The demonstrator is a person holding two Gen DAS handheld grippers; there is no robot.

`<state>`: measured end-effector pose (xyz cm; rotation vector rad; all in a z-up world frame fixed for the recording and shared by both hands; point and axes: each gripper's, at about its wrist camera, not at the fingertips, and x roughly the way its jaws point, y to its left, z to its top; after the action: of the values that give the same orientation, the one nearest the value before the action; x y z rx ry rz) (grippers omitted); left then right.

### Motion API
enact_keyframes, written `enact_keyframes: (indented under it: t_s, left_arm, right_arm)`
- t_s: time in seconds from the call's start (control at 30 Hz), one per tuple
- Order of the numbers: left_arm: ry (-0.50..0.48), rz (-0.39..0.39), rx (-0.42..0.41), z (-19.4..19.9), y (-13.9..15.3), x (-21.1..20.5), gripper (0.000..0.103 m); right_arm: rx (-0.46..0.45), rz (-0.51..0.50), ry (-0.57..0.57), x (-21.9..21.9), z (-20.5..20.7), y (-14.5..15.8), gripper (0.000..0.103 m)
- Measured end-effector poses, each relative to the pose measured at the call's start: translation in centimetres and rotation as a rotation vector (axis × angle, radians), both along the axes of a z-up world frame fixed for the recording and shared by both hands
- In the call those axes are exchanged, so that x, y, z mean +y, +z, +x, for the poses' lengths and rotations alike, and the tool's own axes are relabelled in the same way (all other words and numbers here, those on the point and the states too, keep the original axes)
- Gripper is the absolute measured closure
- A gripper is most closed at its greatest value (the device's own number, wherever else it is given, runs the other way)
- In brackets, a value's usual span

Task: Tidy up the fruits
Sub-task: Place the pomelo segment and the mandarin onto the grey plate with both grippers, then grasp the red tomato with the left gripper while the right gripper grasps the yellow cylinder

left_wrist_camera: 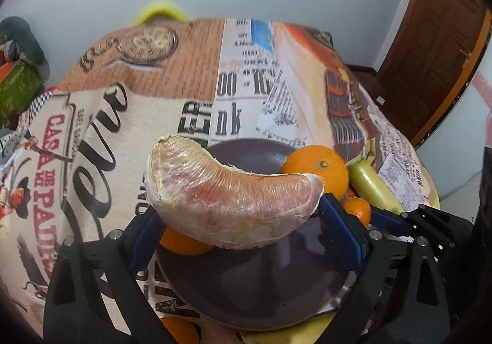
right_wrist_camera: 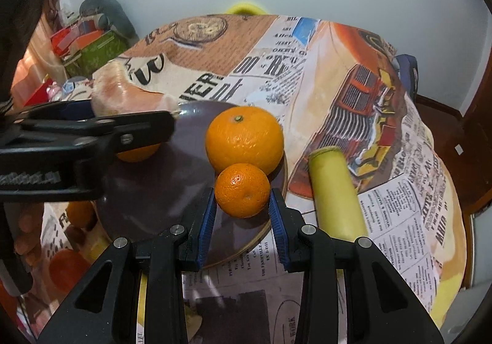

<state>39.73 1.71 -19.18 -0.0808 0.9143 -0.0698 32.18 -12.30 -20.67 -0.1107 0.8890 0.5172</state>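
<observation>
My left gripper [left_wrist_camera: 238, 215] is shut on a big peeled pomelo segment [left_wrist_camera: 227, 193] and holds it above a dark purple plate [left_wrist_camera: 261, 279]. The segment also shows in the right wrist view [right_wrist_camera: 123, 95]. My right gripper [right_wrist_camera: 242, 205] is shut on a small mandarin [right_wrist_camera: 242, 190] over the plate's [right_wrist_camera: 160, 187] right edge. A large orange [right_wrist_camera: 244, 139] lies on the plate just behind the mandarin. Another orange [right_wrist_camera: 136, 153] lies on the plate's left side, partly hidden by the left gripper.
A pale yellow-green cylinder-shaped fruit piece [right_wrist_camera: 335, 193] lies on the printed tablecloth [right_wrist_camera: 384, 190] right of the plate. More oranges [right_wrist_camera: 80, 213] lie left of the plate near the table's front edge. Boxes and clutter [right_wrist_camera: 86, 49] stand beyond the table at left.
</observation>
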Motion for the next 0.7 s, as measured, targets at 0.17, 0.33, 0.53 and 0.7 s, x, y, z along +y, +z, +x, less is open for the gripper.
enact_keyframes:
  t_s: [0.17,0.33,0.53,0.7]
  left_arm:
    - [-0.002,0.001,-0.030,0.0,0.3,0.0,0.007]
    - [-0.002,0.023,-0.059,-0.6,1.2,0.2,0.007]
    - [0.011,0.029,-0.099,-2.5,2.7,0.8,0.007]
    - [0.026,0.042,-0.138,-5.2,4.3,1.6,0.007]
  right_arm:
    - [0.018,-0.007,0.017,0.1,0.1,-0.5,0.068]
    - [-0.004,-0.010,0.011,0.1,0.1,-0.4,0.057]
    - [-0.014,-0.001,-0.002,-0.4,-0.1,0.5,0.057]
    - [-0.036,0.011,-0.002,-0.8,-1.4,2.2,0.057]
